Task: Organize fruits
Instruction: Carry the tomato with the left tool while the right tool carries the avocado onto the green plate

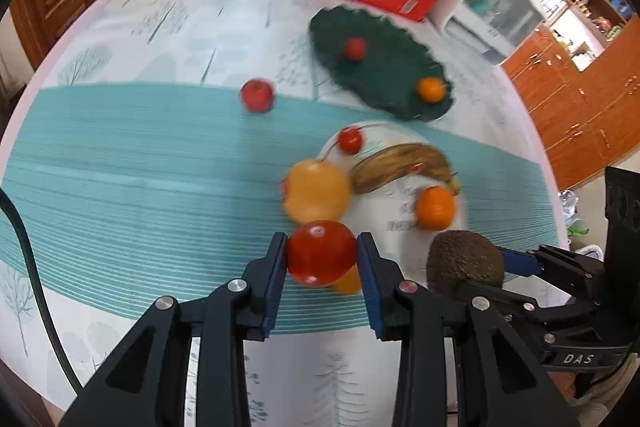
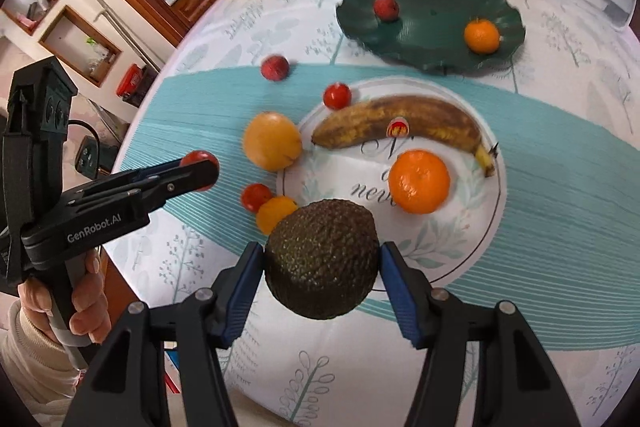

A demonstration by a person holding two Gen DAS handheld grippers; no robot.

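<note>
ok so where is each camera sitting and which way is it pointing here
Left wrist: rides on the left gripper, looking forward and down along its fingers at a red tomato clamped between them; the right gripper shows at the right edge.
Right wrist: rides on the right gripper, looking along its fingers at the avocado it holds; the left gripper and the person's hand show at left.
Shared: white plate with banana, green plate.

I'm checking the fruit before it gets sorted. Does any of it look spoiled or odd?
The banana on the white plate stands out: its peel is mostly brown, so it looks overripe. The other fruit looks sound, though blur hides fine detail.
</note>
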